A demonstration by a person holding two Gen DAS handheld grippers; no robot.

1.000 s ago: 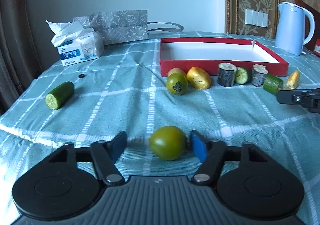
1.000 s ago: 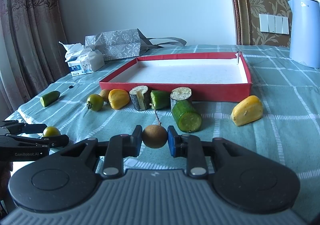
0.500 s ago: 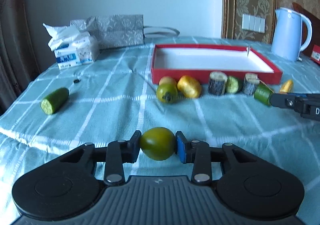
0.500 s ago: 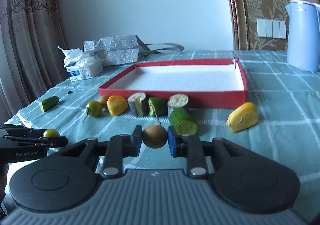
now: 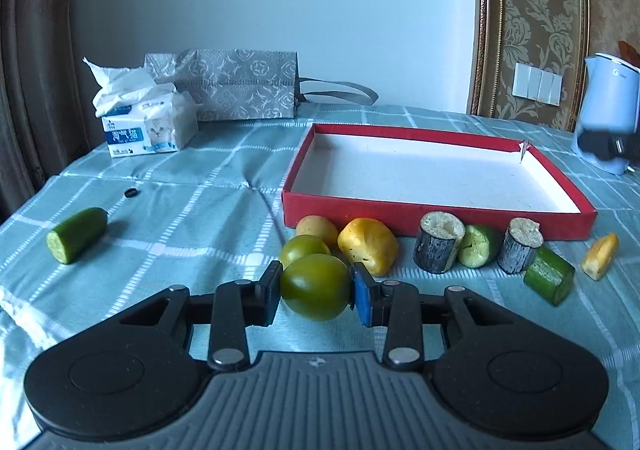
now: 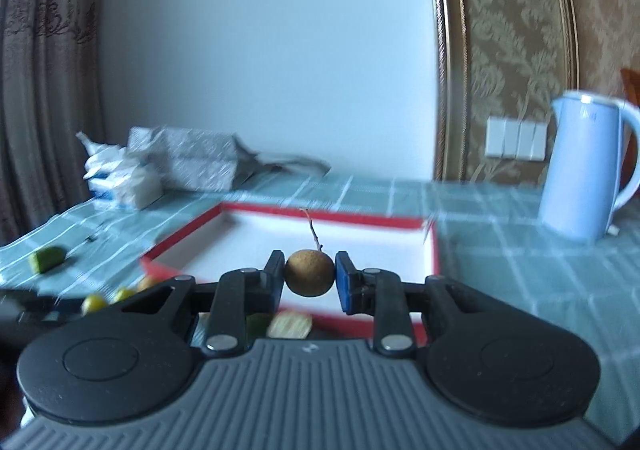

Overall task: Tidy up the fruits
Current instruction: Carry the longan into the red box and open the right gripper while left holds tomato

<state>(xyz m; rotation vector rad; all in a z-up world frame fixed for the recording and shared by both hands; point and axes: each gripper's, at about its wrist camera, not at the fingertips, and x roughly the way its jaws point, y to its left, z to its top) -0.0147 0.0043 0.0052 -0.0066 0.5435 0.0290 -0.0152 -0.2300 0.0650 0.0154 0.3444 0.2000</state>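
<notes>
Through the left wrist camera I see my left gripper (image 5: 315, 291) with its jaws just closed and both pads pressing a round, glossy green tomato (image 5: 315, 286) held between the fingertips, off the teal checked tablecloth (image 5: 180, 218) and short of the shallow red box (image 5: 434, 212). Through the right wrist camera, which is blurred, my right gripper (image 6: 309, 279) pinches a small brown round longan (image 6: 309, 272) narrowly between its pads, stem upward, in front of the box's white floor.
</notes>
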